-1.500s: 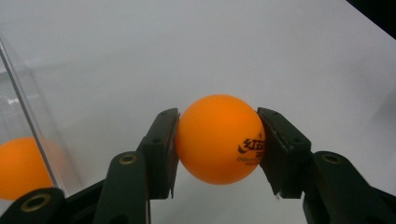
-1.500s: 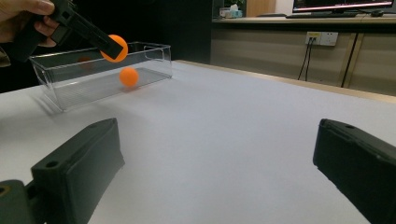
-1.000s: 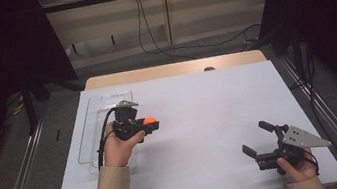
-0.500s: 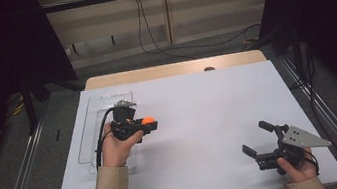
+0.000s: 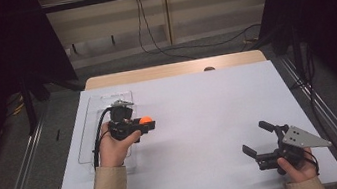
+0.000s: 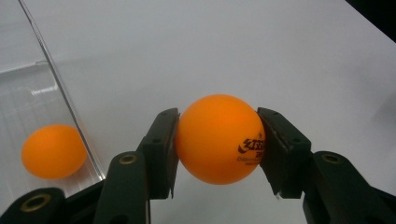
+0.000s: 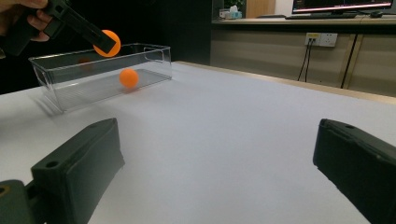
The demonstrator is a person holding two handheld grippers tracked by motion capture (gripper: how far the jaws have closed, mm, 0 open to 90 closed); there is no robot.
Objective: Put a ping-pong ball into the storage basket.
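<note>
My left gripper (image 5: 147,124) is shut on an orange table-tennis ball (image 6: 215,126), pads pressing its two sides. It holds the ball (image 5: 145,120) in the air just past the right wall of a clear plastic tray (image 5: 83,137). A second orange ball (image 6: 53,150) lies inside that tray (image 6: 60,93). From the right gripper view, the held ball (image 7: 109,42) hangs above the tray's rim (image 7: 70,88) and the other ball (image 7: 129,78) rests on the tray floor. My right gripper (image 5: 255,137) rests near the table's front right corner, open with nothing between its jaws (image 7: 219,158).
A white sheet (image 5: 210,113) covers the table, with a wooden strip (image 5: 173,69) along its far edge. Dark curtains flank both sides. Cables run across the floor behind the table, and metal rails lie beside it.
</note>
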